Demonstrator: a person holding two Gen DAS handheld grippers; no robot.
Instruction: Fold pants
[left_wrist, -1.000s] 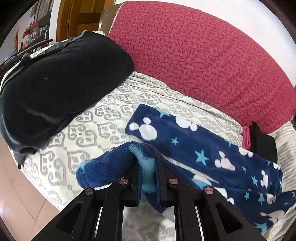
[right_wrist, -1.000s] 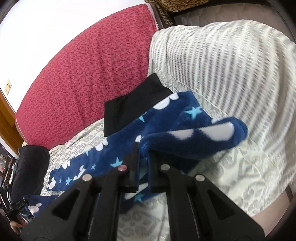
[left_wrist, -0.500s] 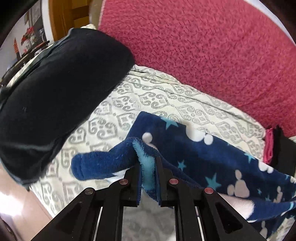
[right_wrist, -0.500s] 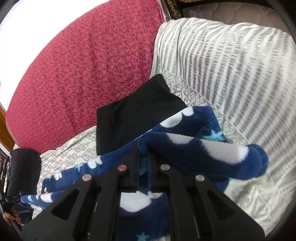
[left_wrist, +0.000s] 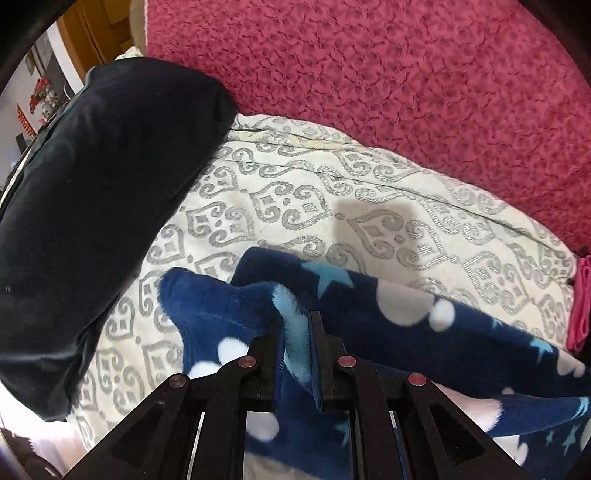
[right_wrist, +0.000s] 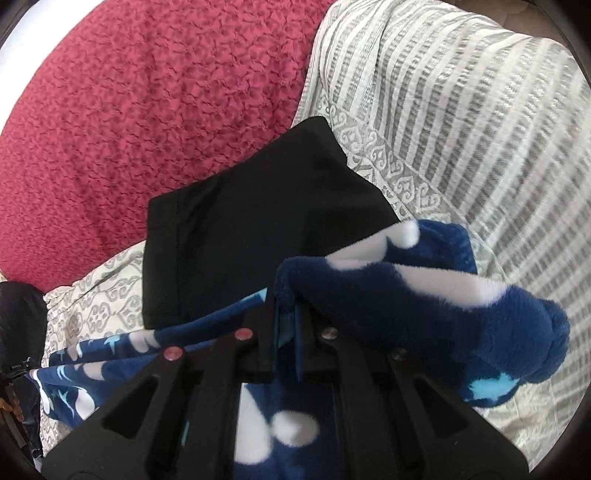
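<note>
Fleece, thick and plush, makes up the pants: navy with white blobs and pale blue stars, spread across a sofa seat covered in cream cloth with a grey scroll pattern. The left gripper is clamped on one bunched edge of them, light blue lining showing between its fingers, and the right gripper is pinched on another edge, with a fat roll of fleece hanging off to its right side. Such cloth should be light, very soft and floppy, likely to sag between the two grips and to hold a fold loosely rather than crease; its pile probably gives decent grip, so the hems or waistband corners look the best places to hold. A black folded garment lies under or just behind the pants near the right gripper, and a dark cushion sits at the seat's other end, with a red backrest behind. Which end is waist and which is leg cannot be told, the lower part of the pants is hidden behind both grippers, and the moving fleece is blurred.
</note>
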